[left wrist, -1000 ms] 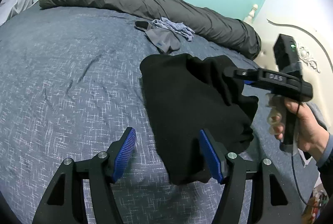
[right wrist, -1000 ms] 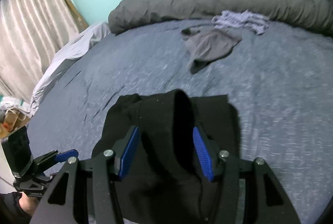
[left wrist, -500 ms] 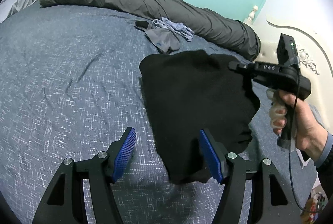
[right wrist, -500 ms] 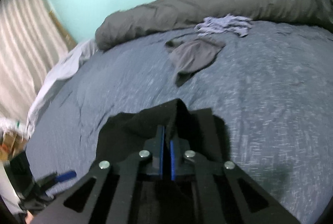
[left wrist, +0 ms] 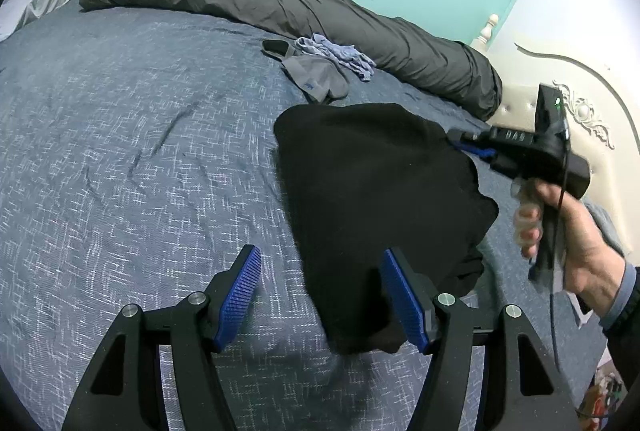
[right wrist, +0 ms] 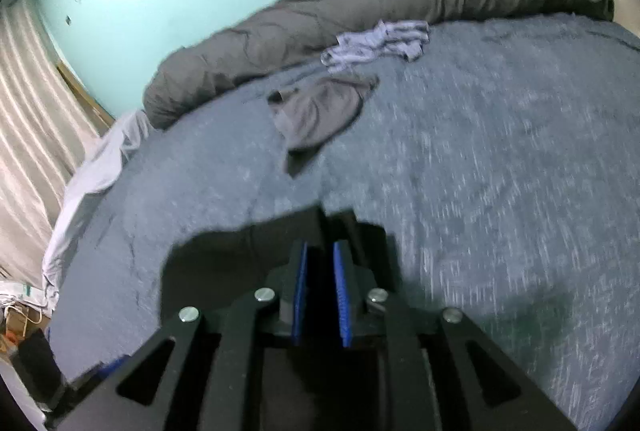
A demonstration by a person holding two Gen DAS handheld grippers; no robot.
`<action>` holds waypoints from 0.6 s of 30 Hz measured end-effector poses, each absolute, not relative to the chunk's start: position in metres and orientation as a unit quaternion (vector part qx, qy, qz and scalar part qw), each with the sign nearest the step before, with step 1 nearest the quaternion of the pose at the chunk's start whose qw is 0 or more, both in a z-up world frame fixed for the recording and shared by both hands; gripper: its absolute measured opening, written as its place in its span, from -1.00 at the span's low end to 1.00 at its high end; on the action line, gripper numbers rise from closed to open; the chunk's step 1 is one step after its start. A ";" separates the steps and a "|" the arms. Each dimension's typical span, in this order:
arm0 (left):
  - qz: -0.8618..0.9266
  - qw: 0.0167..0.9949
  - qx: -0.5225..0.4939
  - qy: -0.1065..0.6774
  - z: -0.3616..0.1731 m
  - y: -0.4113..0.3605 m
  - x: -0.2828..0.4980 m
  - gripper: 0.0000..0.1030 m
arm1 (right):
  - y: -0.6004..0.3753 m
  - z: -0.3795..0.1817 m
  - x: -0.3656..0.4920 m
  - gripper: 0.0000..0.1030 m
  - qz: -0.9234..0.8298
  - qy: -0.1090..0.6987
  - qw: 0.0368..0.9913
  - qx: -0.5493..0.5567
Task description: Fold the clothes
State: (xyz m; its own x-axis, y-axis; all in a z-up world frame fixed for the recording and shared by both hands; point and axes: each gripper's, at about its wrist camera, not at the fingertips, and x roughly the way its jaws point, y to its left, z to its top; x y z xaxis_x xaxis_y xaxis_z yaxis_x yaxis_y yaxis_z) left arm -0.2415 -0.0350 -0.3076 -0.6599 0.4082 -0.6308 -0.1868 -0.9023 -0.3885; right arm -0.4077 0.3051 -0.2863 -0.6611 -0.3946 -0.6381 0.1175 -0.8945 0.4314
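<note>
Bedspread, blue-grey fleck, fills the left of the left wrist view, nothing on it there. Left gripper low in frame, jaws apart, holding nothing; its right pad sits just in front of the lower corner of the black garment, contact can't be told. The garment lies right of centre on the bed, bunched, its far-right edge lifted. Beyond it, a grey garment and a crumpled pale blue one wait near the rolled dark duvet. Far right: right gripper in the person's hand, its tip at the black garment's upper right edge.

Right wrist view: right gripper has black cloth between the pads, narrow gap, jaws opening. Looks like the pads still pinch a thick fold, but the frame is blurred.

Step, my read: mid-fold on the black piece, right side carrying an edge across, left idle.

Next move calls for:
- carrying the pinched edge over the body of the garment and laying it flat, without letting go early
- left jaws closing on the near corner, or pinning it, so the piece doesn't drag
- then the grey and blue items
</note>
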 end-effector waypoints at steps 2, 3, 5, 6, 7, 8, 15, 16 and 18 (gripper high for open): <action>0.899 0.167 -0.378 -0.144 -0.308 -0.033 -0.241 0.31 | 0.298 -0.281 -0.414 -0.50 -0.891 -0.163 0.162 0.391; 0.899 0.168 -0.378 -0.143 -0.308 -0.033 -0.241 0.31 | 0.292 -0.279 -0.417 -0.42 -0.891 -0.149 0.166 0.396; 0.899 0.168 -0.379 -0.142 -0.308 -0.032 -0.241 0.31 | 0.283 -0.278 -0.423 -0.42 -0.888 -0.129 0.174 0.405; 0.899 0.167 -0.379 -0.143 -0.308 -0.033 -0.242 0.31 | 0.281 -0.279 -0.425 -0.42 -0.886 -0.126 0.178 0.408; 0.899 0.167 -0.379 -0.145 -0.309 -0.034 -0.242 0.31 | 0.278 -0.281 -0.428 -0.42 -0.884 -0.127 0.184 0.411; 0.898 0.166 -0.379 -0.146 -0.309 -0.035 -0.242 0.31 | 0.277 -0.283 -0.430 -0.44 -0.882 -0.128 0.186 0.414; 0.898 0.162 -0.381 -0.152 -0.310 -0.039 -0.244 0.31 | 0.299 -0.289 -0.436 -1.00 -0.886 -0.178 0.137 0.405; 0.898 0.161 -0.381 -0.153 -0.310 -0.040 -0.244 0.31 | 0.309 -0.290 -0.437 -1.00 -0.888 -0.192 0.116 0.401; 0.898 0.161 -0.381 -0.154 -0.310 -0.040 -0.243 0.31 | 0.319 -0.294 -0.437 -1.00 -0.885 -0.204 0.107 0.405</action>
